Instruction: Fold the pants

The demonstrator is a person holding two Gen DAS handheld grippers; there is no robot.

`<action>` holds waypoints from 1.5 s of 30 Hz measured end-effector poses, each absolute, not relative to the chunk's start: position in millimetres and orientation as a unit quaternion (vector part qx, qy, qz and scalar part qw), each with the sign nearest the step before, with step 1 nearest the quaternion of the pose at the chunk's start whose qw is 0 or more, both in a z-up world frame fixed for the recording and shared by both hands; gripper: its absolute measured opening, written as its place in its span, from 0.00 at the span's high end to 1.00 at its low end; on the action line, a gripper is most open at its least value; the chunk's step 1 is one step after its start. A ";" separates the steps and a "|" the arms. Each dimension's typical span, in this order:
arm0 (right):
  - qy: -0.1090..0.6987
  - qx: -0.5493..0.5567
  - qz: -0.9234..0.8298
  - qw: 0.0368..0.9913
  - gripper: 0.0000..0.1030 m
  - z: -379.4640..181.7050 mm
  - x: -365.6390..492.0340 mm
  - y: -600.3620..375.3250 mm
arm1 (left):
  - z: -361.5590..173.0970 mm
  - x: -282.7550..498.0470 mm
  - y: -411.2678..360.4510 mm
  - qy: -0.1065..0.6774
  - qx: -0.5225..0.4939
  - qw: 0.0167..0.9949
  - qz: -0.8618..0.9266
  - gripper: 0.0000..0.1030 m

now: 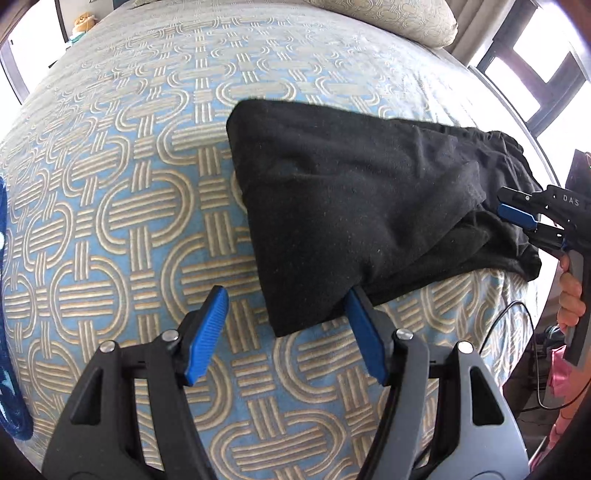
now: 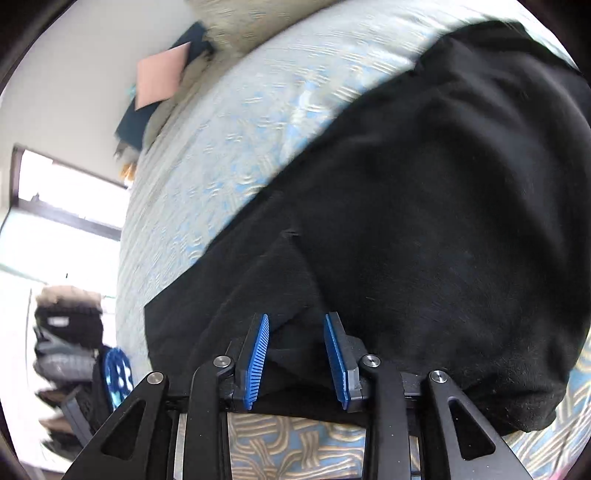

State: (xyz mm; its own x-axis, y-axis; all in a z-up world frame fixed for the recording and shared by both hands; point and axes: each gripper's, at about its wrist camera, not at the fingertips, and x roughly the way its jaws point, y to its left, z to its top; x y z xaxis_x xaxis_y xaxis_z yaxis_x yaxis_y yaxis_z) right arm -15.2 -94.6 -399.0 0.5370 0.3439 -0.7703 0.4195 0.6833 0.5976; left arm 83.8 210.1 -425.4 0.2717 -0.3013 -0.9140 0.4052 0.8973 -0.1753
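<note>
Black pants (image 1: pixel 351 199) lie folded in a long bundle on the patterned bed (image 1: pixel 122 206). My left gripper (image 1: pixel 288 314) is open at the bundle's near corner; its right pad (image 1: pixel 365 332) touches the fabric edge, its left pad (image 1: pixel 207 332) is over bare bedspread. My right gripper (image 1: pixel 524 214) shows at the bundle's right end, its blue pads a little apart around the fabric. In the right wrist view the pants (image 2: pixel 424 221) fill the frame and the right gripper (image 2: pixel 297 354) is open with black cloth between its pads.
A pillow (image 1: pixel 399 18) lies at the head of the bed. A dark blue patterned cloth (image 1: pixel 7 332) is at the left edge. The bed edge, a cable (image 1: pixel 517 321) and a window (image 1: pixel 528 70) are to the right. Clothes pile (image 2: pixel 66 332) stands beside the bed.
</note>
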 end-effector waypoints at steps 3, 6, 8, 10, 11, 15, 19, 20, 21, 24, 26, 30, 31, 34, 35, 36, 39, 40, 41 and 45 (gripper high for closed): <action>0.477 0.389 -0.006 0.788 0.69 -390.4 2.2 -75.2 | -413.5 81.4 213.7 0.544 0.036 0.808 -0.223 0.35; 0.477 0.399 0.020 0.783 0.69 -393.0 26.6 -56.3 | -405.8 84.3 215.2 0.531 0.018 0.816 -0.227 0.35; 0.510 0.390 0.016 0.767 0.68 -409.8 35.0 -48.1 | -413.5 89.7 213.1 0.537 0.028 0.816 -0.215 0.35; 0.531 0.403 -0.005 0.745 0.71 -430.4 31.0 -50.1 | -431.2 94.5 209.8 0.554 0.059 0.810 -0.185 0.35; 0.514 0.424 0.003 0.746 0.71 -429.7 23.8 -54.0 | -440.0 96.2 211.1 0.563 0.066 0.805 -0.177 0.35; 0.508 0.400 -0.021 0.762 0.71 -413.7 -0.2 -60.6 | -440.5 99.9 221.3 0.570 0.034 0.801 -0.182 0.35; 0.491 0.378 -0.025 0.784 0.61 -400.4 -29.6 -62.8 | -436.6 101.5 221.2 0.561 0.048 0.806 -0.181 0.35; 0.507 0.369 -0.031 0.778 0.59 -408.7 -33.6 -59.4 | -437.3 102.7 220.0 0.563 0.049 0.806 -0.179 0.35; 0.520 0.363 -0.033 0.772 0.60 -418.8 -37.9 -55.5 | -436.9 102.2 219.1 0.565 0.047 0.805 -0.176 0.35; 0.502 0.350 -0.034 0.790 0.60 -408.7 -47.6 -46.3 | -430.3 97.5 214.9 0.562 0.038 0.807 -0.176 0.35; 0.485 0.352 -0.015 0.800 0.60 -399.0 -54.7 -39.8 | -417.5 91.0 211.9 0.548 0.035 0.813 -0.192 0.35; 0.461 0.401 0.011 0.791 0.60 -405.9 -66.4 -43.0 | -395.8 73.5 186.4 0.540 0.008 0.790 -0.290 0.40; 0.460 0.407 -0.011 0.789 0.60 -409.3 -68.0 -47.6 | -393.3 68.1 172.5 0.539 0.015 0.779 -0.319 0.45; 0.436 0.472 -0.052 0.764 0.60 -420.1 -87.3 -71.6 | -398.0 55.0 119.4 0.538 0.072 0.753 -0.371 0.74; 0.431 0.490 -0.060 0.756 0.60 -422.2 -90.5 -72.3 | -402.8 51.9 100.4 0.533 0.098 0.750 -0.380 0.78; 0.428 0.503 -0.070 0.748 0.60 -422.9 -96.6 -75.7 | -408.0 49.8 84.6 0.530 0.122 0.748 -0.381 0.79; 0.417 0.520 -0.092 0.740 0.55 -419.7 -110.6 -81.7 | -418.1 45.2 45.3 0.523 0.168 0.732 -0.403 0.80; 0.409 0.525 -0.099 0.739 0.54 -418.7 -113.2 -83.2 | -419.6 43.3 36.5 0.517 0.181 0.732 -0.405 0.80; 0.403 0.531 -0.101 0.738 0.53 -418.9 -114.0 -84.6 | -420.6 39.1 29.4 0.509 0.196 0.733 -0.407 0.80; 0.383 0.564 -0.104 0.725 0.52 -430.4 -102.2 -92.7 | -427.5 38.9 6.1 0.489 0.239 0.735 -0.405 0.80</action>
State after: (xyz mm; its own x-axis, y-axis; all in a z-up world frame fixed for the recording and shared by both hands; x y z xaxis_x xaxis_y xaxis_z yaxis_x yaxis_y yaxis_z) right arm -102.2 -92.7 -430.4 0.6856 0.2805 -0.6717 0.5820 0.3431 0.7373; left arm 38.9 6.1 -427.5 0.1947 -0.3607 -0.9121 0.8287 0.5579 -0.0438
